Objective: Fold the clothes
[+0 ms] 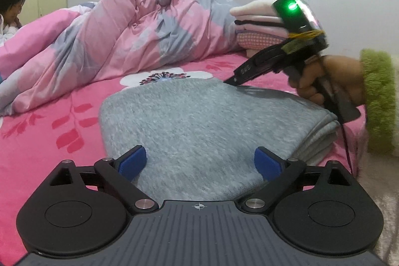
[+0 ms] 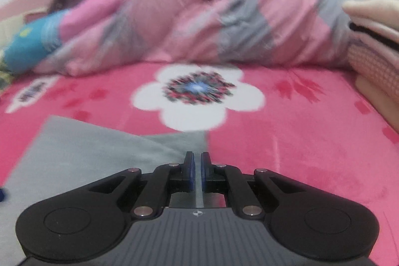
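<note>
A grey knitted garment [image 1: 199, 121] lies folded on a pink flowered bedsheet [image 1: 49, 141], near the edge of the bed, its stacked layers showing along the right side. The left gripper [image 1: 199, 161] hovers low over the near end of it with its blue pads [image 1: 132, 161] spread wide apart and nothing between them, so it grips nothing; it looks placed to steady or take hold of the near edge. The right gripper [image 1: 230, 81], held by a hand [image 1: 331, 81] in a fuzzy green sleeve [image 1: 379, 101], has its tip down on the far right part of the garment. Its own camera shows the fingers [image 2: 189, 171] pressed almost together with only a thin gap; whether a fold of cloth is pinched there cannot be told. It appears to be smoothing or tucking the fabric. Beyond, a stack of folded clothes [image 1: 256, 24] sits at the right, likely where this piece goes next, beside a rumpled pink and grey duvet [image 1: 124, 36]. A person [image 1: 12, 6] sits at far left.
</note>
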Tool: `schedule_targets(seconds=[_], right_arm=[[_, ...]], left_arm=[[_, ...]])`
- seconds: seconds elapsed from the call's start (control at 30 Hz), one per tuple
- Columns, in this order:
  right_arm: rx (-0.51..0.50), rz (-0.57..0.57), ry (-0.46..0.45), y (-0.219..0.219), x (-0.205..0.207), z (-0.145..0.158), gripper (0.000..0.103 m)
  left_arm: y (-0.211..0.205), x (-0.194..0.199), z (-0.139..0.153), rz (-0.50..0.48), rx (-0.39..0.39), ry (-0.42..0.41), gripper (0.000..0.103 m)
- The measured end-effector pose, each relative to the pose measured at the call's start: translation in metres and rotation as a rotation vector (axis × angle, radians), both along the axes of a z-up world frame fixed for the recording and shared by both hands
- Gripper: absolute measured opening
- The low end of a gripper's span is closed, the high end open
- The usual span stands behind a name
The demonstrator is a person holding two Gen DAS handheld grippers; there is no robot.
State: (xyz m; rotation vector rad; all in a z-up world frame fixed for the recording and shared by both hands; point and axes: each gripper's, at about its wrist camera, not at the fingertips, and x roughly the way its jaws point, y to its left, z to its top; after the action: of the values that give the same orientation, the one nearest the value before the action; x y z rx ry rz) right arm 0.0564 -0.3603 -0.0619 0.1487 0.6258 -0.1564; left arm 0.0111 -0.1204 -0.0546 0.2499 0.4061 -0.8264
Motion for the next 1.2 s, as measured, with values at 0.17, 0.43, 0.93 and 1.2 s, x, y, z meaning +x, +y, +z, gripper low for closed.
schedule_targets(seconds=[0.17,0.43,0.93,1.2], right_arm=[[0.001,-0.038,-0.046,-0.002,-0.007,0.015,0.005],[0.353,-0.116,-0.109,-0.045,-0.04,0.015,0.046],[0.891,-0.198,-0.235,-0.103,-0.103,-0.028,0.047],[1.046,-0.122,-0.282,-0.118,-0.109,-0.038,0.051]], left_arm=[[-0.001,-0.001,0.0,0.0,0.002,-0.009,0.095],[0.0,-0.005,-0.001,-0.003,0.008,-0.035,0.095],[0.013,-0.007,0.004,-0.015,-0.034,-0.039,0.095],[0.018,-0.016,0.03,0.055,-0.035,0.016,0.095]])
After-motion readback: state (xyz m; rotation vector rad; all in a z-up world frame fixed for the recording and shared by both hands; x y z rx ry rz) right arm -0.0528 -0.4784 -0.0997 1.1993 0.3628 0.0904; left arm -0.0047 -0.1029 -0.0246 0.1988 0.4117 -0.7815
